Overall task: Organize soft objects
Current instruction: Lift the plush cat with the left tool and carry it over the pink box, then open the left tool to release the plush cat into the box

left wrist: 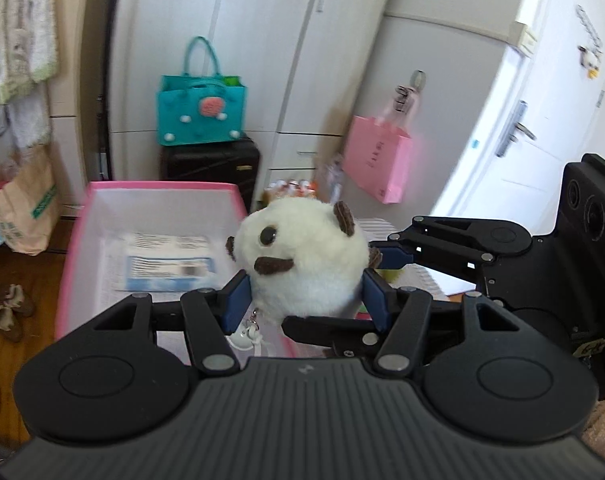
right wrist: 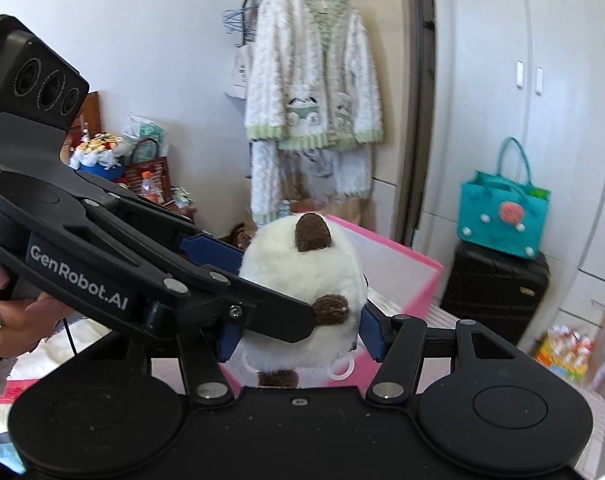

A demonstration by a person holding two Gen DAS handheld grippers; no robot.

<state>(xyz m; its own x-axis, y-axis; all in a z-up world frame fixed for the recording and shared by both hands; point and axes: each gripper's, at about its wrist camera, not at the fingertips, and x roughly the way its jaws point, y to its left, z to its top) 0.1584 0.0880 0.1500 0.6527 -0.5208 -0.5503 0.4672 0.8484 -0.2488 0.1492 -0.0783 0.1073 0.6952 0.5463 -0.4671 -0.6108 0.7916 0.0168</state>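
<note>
Both your left gripper and right gripper clamp the white plush toy above the pink box's near right corner; release one first, then lower it inside.

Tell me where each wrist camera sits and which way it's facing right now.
Left wrist: on the left gripper, looking along its fingers past the plush to the pink box and wardrobe; the right gripper reaches in from the right.
Right wrist: on the right gripper, facing the hanging cardigan; the left gripper and the person's hand show at left.
Shared: the plush, held by both grippers, the box, teal bag and suitcase.
</note>
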